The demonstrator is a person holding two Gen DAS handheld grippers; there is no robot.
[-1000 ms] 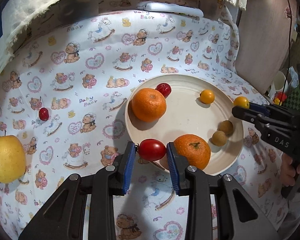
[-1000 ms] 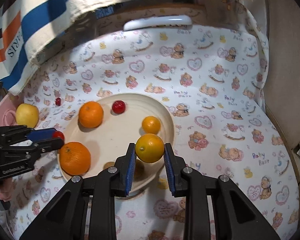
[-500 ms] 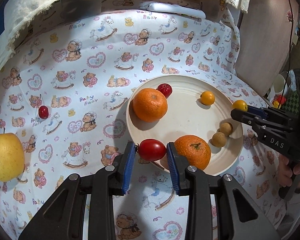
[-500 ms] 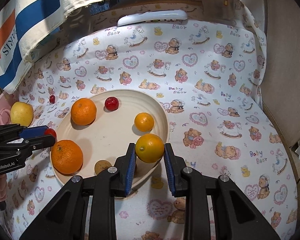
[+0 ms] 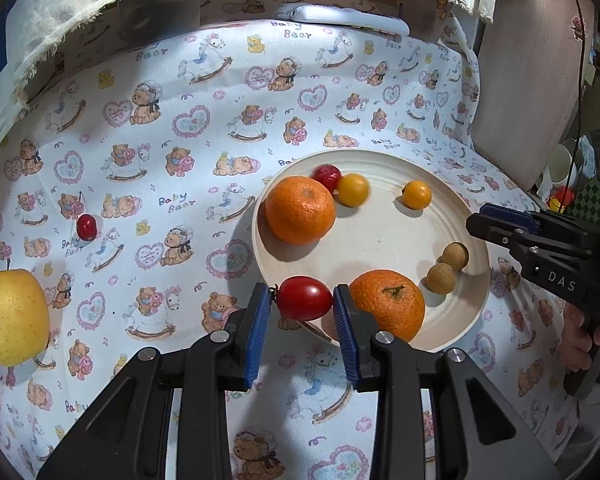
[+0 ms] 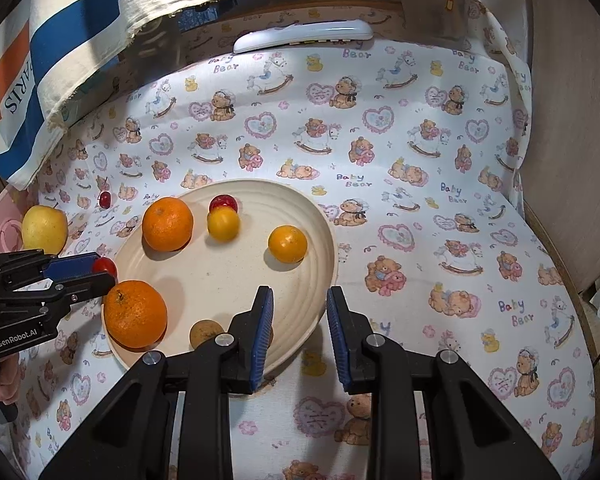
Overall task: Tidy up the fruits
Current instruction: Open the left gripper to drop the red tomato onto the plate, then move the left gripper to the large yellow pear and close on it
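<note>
Cream and ridged in concentric rings, the round plate (image 6: 324, 240) now carries one more fruit than it did half a second ago: the small yellow-orange fruit (image 6: 223, 223) that the right tongs (image 6: 299, 332) were clamped on has left them and lies on the plate, blurred as though still rolling, touching the small red fruit (image 6: 223, 202) at the plate's far side. The right tongs stand over the plate's near rim with their ribbed blue pads slightly apart and nothing between them, so that delivery looks finished.

The left tongs (image 5: 303, 316) are clamped on a glossy, oval red tomato (image 5: 304, 298), held just above the plate's near-left rim; judging by this, the tomato is next to go in.

On the plate sit two dimpled, matte-skinned oranges, one at the far left (image 5: 300, 210) and one at the near edge (image 5: 387, 305) with its green stem scar up, a smooth round yellow-orange fruit (image 5: 416, 195) toward the far right, and two dull brown, rough-skinned balls (image 5: 448, 266) touching each other by the right rim. Left of the plate, well apart on the soft bear-printed cloth (image 5: 188, 128) covering the worktop, a small cherry-like red fruit (image 5: 86, 227) and a large waxy yellow apple (image 5: 12, 316) are yet to be gathered.
</note>
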